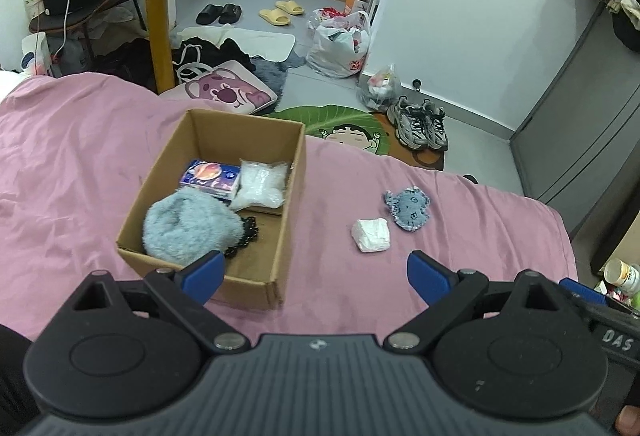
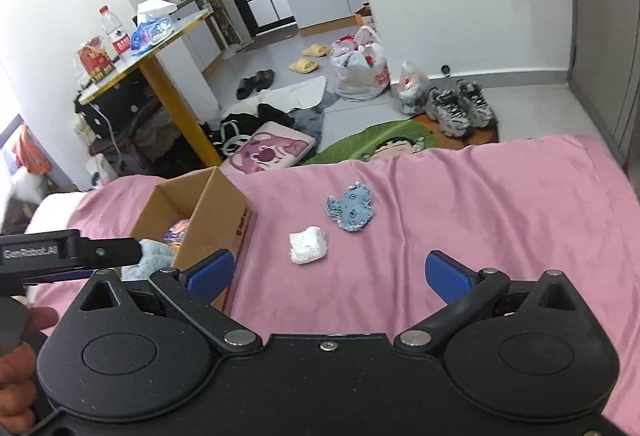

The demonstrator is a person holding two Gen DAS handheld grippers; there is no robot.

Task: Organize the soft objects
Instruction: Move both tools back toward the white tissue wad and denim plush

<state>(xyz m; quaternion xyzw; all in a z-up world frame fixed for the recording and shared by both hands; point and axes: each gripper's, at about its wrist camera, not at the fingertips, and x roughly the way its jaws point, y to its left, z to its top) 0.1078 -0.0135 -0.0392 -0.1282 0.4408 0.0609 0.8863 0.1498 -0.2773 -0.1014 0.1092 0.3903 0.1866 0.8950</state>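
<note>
An open cardboard box [image 1: 288,196] stands on the pink bedspread [image 1: 72,164]. Inside lie a fluffy grey-blue soft item [image 1: 188,226], a tissue pack [image 1: 214,178], a clear plastic bag [image 1: 262,184] and a black beaded item [image 1: 246,236]. To the box's right lie a white wad [image 1: 371,235] and a blue-grey cloth piece [image 1: 410,208]. My left gripper [image 1: 314,276] is open and empty, over the box's near right corner. In the right wrist view the box [image 2: 216,212], white wad [image 2: 308,245] and cloth piece [image 2: 352,210] show. My right gripper [image 2: 328,276] is open and empty, just short of the wad.
Beyond the bed's far edge the floor holds a pink cushion [image 1: 226,90], a green leaf mat [image 1: 336,122], sneakers [image 1: 422,124], plastic bags [image 1: 340,44] and slippers [image 1: 282,12]. A yellow-legged table [image 1: 156,4] stands at the left. A grey cabinet [image 1: 580,116] stands at the right.
</note>
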